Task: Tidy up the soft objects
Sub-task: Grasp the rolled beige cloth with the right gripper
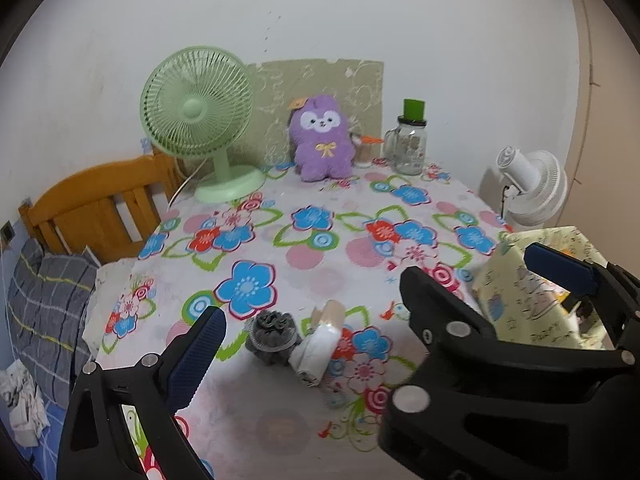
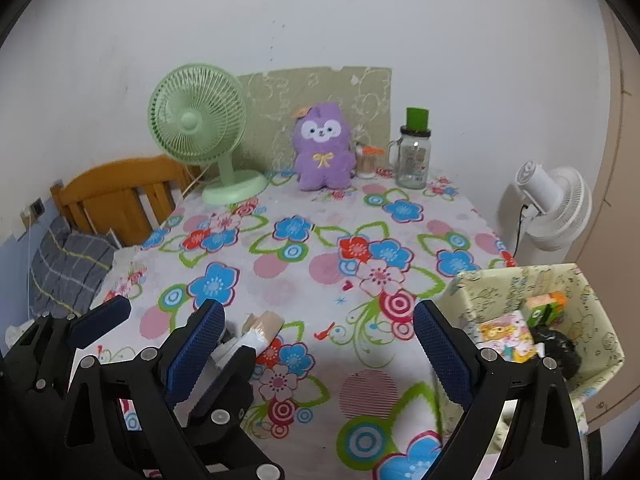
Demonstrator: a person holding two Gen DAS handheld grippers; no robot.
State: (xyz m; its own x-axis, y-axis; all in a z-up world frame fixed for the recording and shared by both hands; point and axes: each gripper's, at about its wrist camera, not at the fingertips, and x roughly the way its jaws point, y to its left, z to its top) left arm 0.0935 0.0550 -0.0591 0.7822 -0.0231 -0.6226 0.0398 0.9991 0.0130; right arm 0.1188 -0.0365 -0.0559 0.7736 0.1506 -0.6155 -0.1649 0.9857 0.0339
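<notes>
Showing no readable writing, the patterned fabric bin (image 2: 516, 288) sits near the spread right gripper (image 2: 320, 340).

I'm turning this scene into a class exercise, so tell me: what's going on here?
A person holds two grippers over a flowered table. Both the left gripper and the right gripper are open and hold nothing. Between the left fingers lie a grey roll and a white roll, not yet picked up. A fabric bin at the right already holds several items. A purple plush sits at the back.
</notes>
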